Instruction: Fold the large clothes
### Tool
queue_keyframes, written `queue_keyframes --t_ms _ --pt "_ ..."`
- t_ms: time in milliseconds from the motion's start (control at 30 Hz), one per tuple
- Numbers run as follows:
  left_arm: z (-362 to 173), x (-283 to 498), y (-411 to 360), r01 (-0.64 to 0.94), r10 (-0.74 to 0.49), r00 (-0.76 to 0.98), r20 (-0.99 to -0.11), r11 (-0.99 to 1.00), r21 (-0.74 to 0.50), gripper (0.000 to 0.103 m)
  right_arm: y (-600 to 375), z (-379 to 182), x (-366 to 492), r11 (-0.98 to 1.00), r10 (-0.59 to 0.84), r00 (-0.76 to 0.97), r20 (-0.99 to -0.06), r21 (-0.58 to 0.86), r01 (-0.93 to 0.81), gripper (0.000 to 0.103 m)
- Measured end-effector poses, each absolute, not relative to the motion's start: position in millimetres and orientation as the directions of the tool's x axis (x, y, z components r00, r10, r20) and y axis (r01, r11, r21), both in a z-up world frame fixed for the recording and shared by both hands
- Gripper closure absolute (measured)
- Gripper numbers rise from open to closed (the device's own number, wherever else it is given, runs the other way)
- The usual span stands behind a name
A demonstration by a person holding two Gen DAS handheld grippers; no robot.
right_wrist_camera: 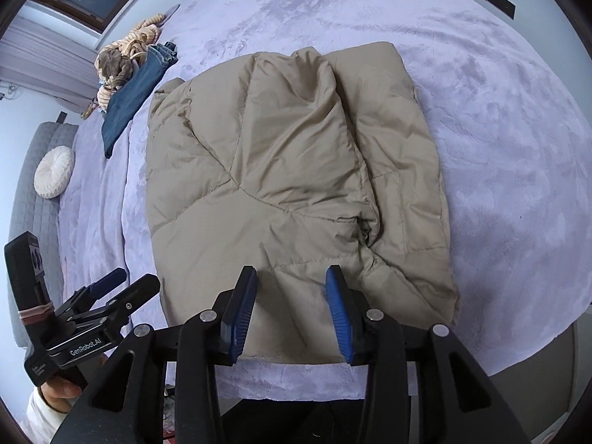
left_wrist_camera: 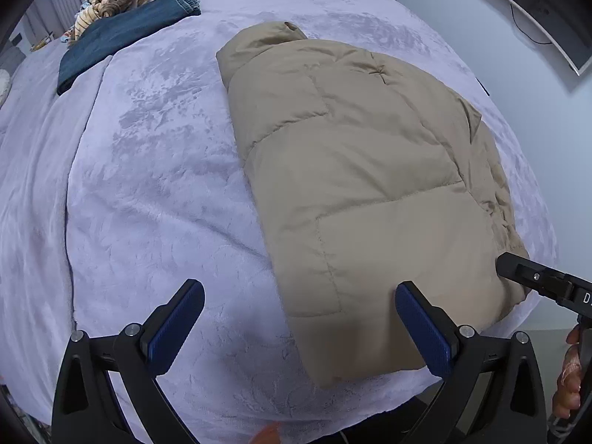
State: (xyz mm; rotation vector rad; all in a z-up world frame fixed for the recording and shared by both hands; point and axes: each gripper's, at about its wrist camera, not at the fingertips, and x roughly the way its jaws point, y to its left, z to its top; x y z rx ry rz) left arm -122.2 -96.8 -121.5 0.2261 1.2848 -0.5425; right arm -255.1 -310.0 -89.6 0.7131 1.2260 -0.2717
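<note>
The tan puffer jacket (right_wrist_camera: 296, 185) lay folded into a long bundle on the lavender bed cover (left_wrist_camera: 148, 166), its long axis running from the near bed edge away toward the far side, collar end pointing away. The left gripper (left_wrist_camera: 299, 325) hovered at the jacket's near left corner, jaws wide and holding nothing. The right gripper (right_wrist_camera: 290, 310) sat over the near hem, jaws parted; whether they touched the fabric was hard to tell. Folded jeans (left_wrist_camera: 122, 37) lay well apart.
</note>
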Motion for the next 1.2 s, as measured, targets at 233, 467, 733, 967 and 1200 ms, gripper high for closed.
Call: queue_keyframes --t_ms 233,467,733,967,1200 --pt "-123.5 -113.9 -90.3 0.479 -0.261 0.166 -0.951 0.864 -0.153 0.000 -308.8 -83.0 -252.6 0.756 0.174 0.349 -0.921 0.352 0.552 0.051" --pt "-128.3 -92.9 -103.9 0.428 -0.249 0.157 -0.956 0.889 -0.162 0.000 -348.3 -74.9 -240.2 0.766 0.175 0.351 -0.920 0.351 0.538 0.034" --pt "-132.2 -70.6 -127.0 0.355 -0.267 0.147 -0.953 0.913 -0.201 0.000 -412.5 -86.6 -216.5 0.748 0.211 0.349 -0.913 0.381 0.543 0.024" --pt "-147.0 -59.2 -131.9 0.304 -0.326 0.098 -0.940 0.909 -0.284 0.000 -456.8 -110.4 -212.9 0.692 0.308 0.391 -0.867 0.486 0.534 0.013" --pt "-151.0 -54.3 -139.4 0.313 -0.334 0.084 -0.939 0.903 -0.294 0.000 -487.9 -150.0 -208.1 0.581 0.402 0.436 -0.805 0.592 0.558 0.013"
